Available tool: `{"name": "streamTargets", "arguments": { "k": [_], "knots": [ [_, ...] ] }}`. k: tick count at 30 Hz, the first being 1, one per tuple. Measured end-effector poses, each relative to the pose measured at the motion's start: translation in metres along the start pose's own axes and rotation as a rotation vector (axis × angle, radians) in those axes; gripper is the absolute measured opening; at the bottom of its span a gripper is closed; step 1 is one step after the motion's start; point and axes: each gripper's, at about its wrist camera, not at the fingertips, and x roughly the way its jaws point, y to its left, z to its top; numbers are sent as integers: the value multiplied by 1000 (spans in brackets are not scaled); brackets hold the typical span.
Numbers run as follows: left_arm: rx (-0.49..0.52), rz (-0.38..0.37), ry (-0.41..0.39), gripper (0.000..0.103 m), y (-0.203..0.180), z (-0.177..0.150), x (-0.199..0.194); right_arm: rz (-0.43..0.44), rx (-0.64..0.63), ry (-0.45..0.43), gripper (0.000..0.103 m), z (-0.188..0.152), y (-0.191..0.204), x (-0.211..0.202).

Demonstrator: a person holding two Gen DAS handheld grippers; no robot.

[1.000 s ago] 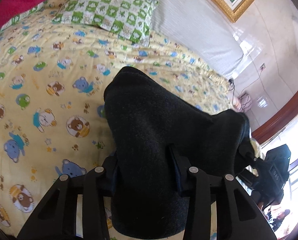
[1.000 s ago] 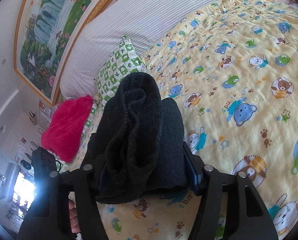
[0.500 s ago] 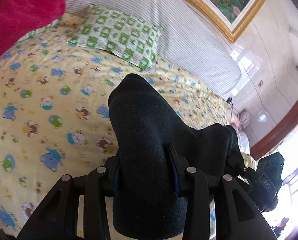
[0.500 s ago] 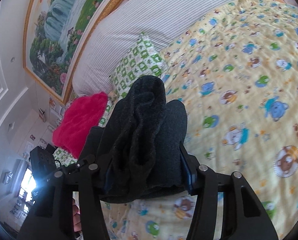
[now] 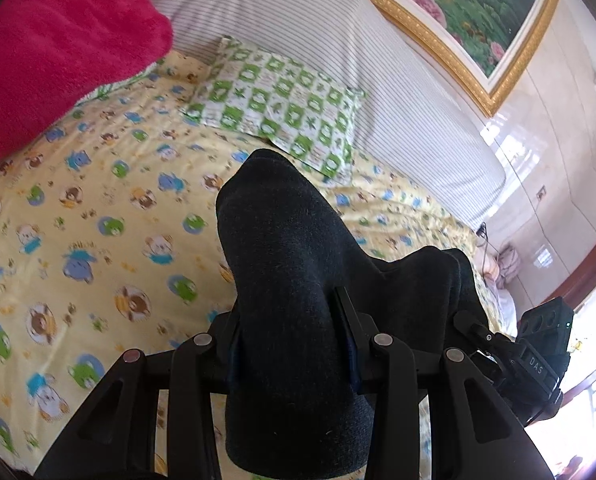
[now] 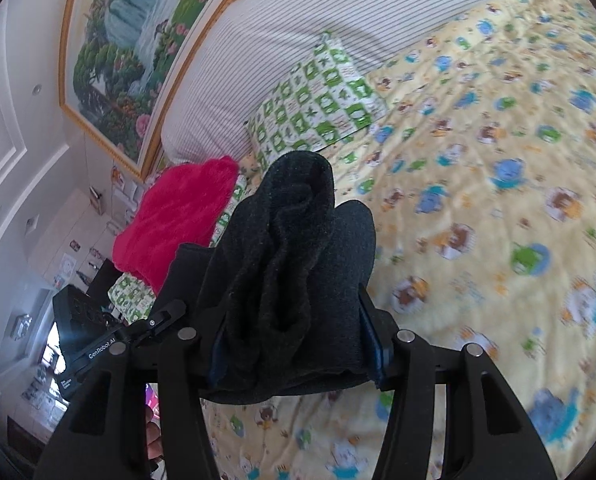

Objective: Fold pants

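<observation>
Your left gripper (image 5: pixel 292 338) is clamped on a thick bunch of the dark pants (image 5: pixel 294 280), the cloth filling the gap between its jaws, rising in a hump past the tips and hanging below them toward you. Your right gripper (image 6: pixel 298 330) grips another bunch of the same pants (image 6: pixel 294 264), gathered in deep folds and pressed on both sides by the pads. In the left view the cloth runs off to the right toward the other tool, whose black body shows at the right edge, so you seem to have one edge of the garment pinched at two points and slung between your hands. That two-point hold makes sense for folding: it keeps the edge spread and lets the rest hang free instead of dragging. The pants are off the bed, above the yellow bedspread (image 5: pixel 98 216) with its cartoon animals, which lies flat and open on the left and beyond your grippers, a likely place to lay them down. Farther off, a green checked pillow (image 5: pixel 282 108) rests against the striped headboard cushion (image 5: pixel 337 40), and a pink blanket (image 5: pixel 54 48) is heaped at the far left, both well apart from the open stretch. How much cloth hangs below is hidden by the grippers.
</observation>
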Motion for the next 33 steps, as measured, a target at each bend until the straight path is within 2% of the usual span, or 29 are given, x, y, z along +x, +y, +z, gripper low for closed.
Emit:
{"name": "streamTargets", "arguments": {
  "k": [9, 22, 28, 33],
  "knots": [
    [-19, 28, -17, 39, 17, 37, 20, 10, -33, 22, 55, 29, 10, 42],
    [-10, 94, -29, 39, 33, 83, 57, 35, -19, 29, 55, 75, 3, 102],
    [-24, 121, -17, 39, 49, 91, 74, 38, -33, 52, 55, 84, 1, 127],
    [-39, 159, 31, 40, 67, 84, 92, -11, -37, 92, 57, 81, -8, 144]
  ]
}}
